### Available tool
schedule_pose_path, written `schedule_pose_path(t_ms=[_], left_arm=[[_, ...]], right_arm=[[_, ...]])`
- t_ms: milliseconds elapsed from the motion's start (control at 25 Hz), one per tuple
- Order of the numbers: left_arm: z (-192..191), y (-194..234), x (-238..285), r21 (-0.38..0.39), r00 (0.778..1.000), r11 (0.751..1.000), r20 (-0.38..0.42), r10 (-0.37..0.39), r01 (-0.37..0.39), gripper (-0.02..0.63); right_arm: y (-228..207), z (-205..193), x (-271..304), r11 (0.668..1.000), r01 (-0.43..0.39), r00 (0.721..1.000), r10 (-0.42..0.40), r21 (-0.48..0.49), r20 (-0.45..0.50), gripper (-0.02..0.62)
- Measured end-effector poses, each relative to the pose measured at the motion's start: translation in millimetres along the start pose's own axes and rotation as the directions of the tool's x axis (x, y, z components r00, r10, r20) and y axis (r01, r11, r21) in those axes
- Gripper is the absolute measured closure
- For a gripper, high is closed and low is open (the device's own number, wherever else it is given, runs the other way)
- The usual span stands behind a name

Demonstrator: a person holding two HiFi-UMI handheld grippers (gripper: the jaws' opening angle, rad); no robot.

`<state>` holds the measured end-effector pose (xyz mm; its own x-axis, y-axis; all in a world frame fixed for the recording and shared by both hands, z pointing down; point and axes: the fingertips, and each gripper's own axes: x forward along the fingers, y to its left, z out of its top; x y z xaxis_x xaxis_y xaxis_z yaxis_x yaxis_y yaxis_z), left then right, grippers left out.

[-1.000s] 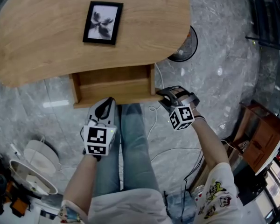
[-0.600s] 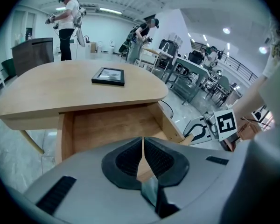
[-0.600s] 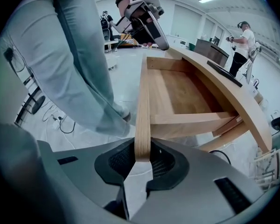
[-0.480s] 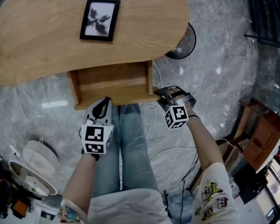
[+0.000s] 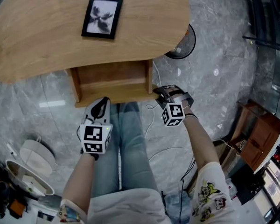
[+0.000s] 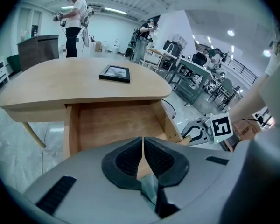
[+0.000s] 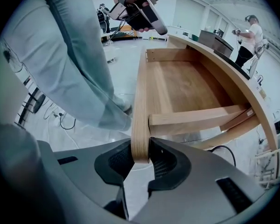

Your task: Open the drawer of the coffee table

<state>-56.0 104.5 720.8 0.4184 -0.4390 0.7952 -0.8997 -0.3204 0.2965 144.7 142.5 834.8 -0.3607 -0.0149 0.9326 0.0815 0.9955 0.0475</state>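
head view: overhead, steeply down | gripper views: close, low (wide-angle) | shared: drawer point(image 5: 113, 80)

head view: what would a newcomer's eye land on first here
The open wooden drawer, pulled out from under the curved coffee table, sits at the picture's middle. The right claw is clamped on the end of its front board, while the left claw hangs shut and empty in front of it. A black picture frame lies on the tabletop.
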Motion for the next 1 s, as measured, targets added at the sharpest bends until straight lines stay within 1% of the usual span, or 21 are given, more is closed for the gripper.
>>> schedule_pose_path(t_ms=[120, 320, 400, 600, 800, 880, 1000], left_arm=[[1, -1, -5, 0.001, 1.000, 1.000, 0.009, -0.001, 0.001, 0.592], [5, 5, -14, 0.003, 1.000, 1.000, 0.031, 0.006, -0.006, 0.592], [8, 5, -19, 0.004, 0.999, 1.000, 0.042, 0.009, -0.010, 0.592], [23, 5, -41, 0.004, 0.997, 1.000, 0.080, 0.019, -0.019, 0.592], [38, 5, -80, 0.005, 0.995, 1.000, 0.100, 0.030, -0.031, 0.592], [52, 5, -94, 0.005, 0.991, 0.999, 0.128, 0.037, -0.038, 0.592], [81, 8, -113, 0.013, 0.981, 0.998, 0.190, 0.050, -0.053, 0.592]], right_arm=[[1, 4, -4, 0.999, 0.001, 1.000, -0.002, 0.045, 0.008, 0.527], [-3, 10, -12, 0.996, 0.016, 1.000, -0.017, 0.090, 0.005, 0.490], [-6, 10, -18, 0.994, 0.027, 1.000, -0.026, 0.102, -0.006, 0.470], [-9, 20, -48, 0.991, 0.050, 0.999, -0.048, 0.122, -0.019, 0.462], [-7, 57, -89, 0.981, 0.074, 0.997, -0.076, 0.177, 0.007, 0.453], [-19, 74, -109, 0.976, 0.103, 0.993, -0.110, 0.193, 0.029, 0.453], [-47, 101, -139, 0.960, 0.162, 0.981, -0.182, 0.228, 0.068, 0.449]])
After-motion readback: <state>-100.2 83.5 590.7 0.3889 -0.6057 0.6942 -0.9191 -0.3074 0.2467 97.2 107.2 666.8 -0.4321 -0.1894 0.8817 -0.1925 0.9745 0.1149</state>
